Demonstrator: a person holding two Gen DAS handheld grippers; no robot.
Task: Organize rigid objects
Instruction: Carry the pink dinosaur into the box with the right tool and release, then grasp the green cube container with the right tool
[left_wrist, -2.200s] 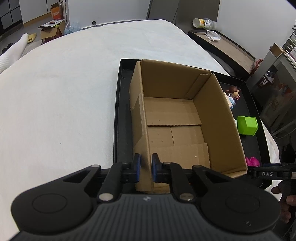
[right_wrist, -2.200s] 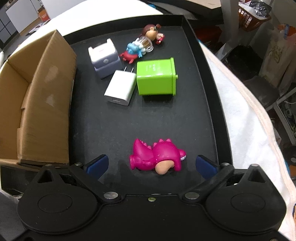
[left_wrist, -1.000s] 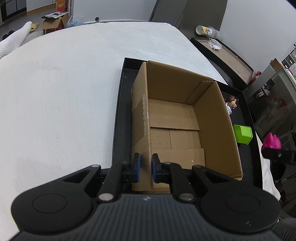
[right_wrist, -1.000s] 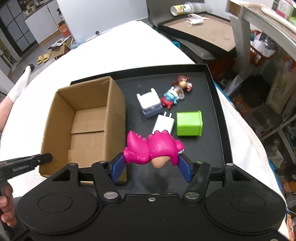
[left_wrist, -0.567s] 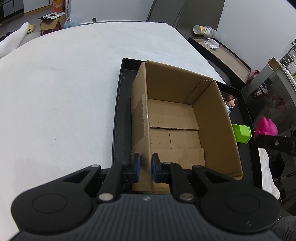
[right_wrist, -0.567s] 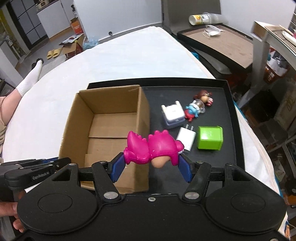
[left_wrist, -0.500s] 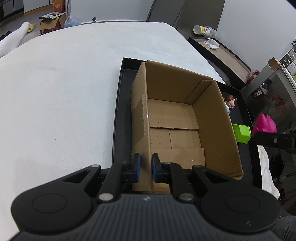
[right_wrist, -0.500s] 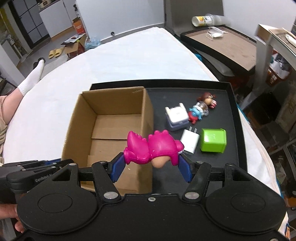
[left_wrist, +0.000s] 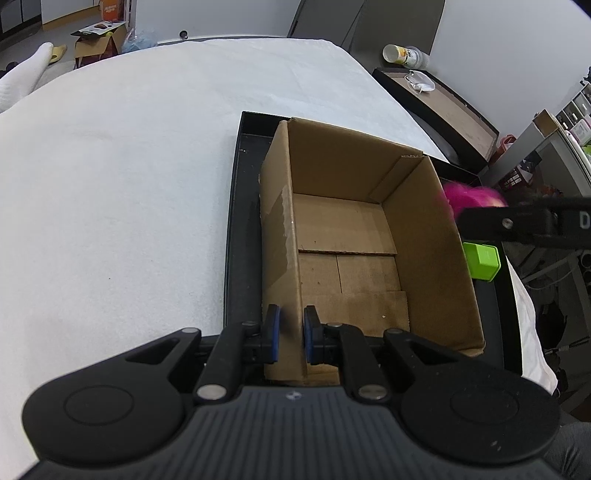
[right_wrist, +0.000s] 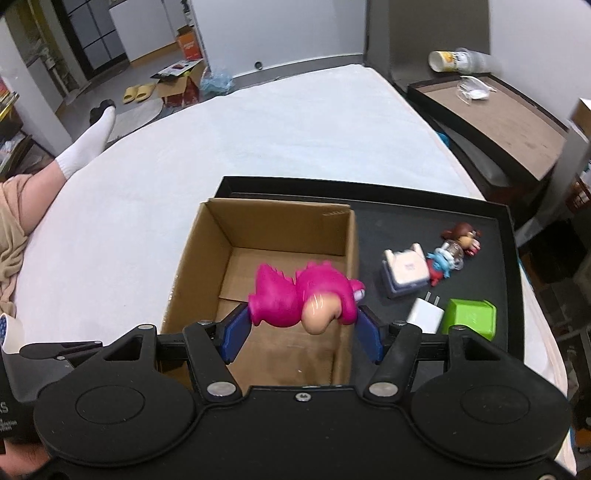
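The pink dinosaur toy (right_wrist: 304, 291) is clamped sideways between the blue pads of the right gripper (right_wrist: 301, 330), held in the air above the right wall of the open cardboard box (right_wrist: 273, 236). In the left wrist view the same toy (left_wrist: 471, 197) shows as a blurred pink shape just beyond the box's right wall (left_wrist: 424, 236), above a black finger of the right gripper

The box is bare inside, its bottom flaps showing. The left gripper (left_wrist: 291, 334) is pinched tight on the near left wall of the box, one blue pad outside and one inside

The box stands in the left part of a black tray (right_wrist: 511, 266). On the tray floor to the right of the box lie a white and lavender block (right_wrist: 404, 271), a small blue and red figure (right_wrist: 439, 267) just beside it, a brown-haired doll (right_wrist: 461, 234) beyond that, a white charger plug (right_wrist: 424, 314) and a green cube (right_wrist: 471, 317) touching or almost touching the plug. The tray rests on a white cloth (left_wrist: 110, 184)

At the left edge of the right wrist view a person's leg in a white sock (right_wrist: 85, 147) lies across the cloth's edge
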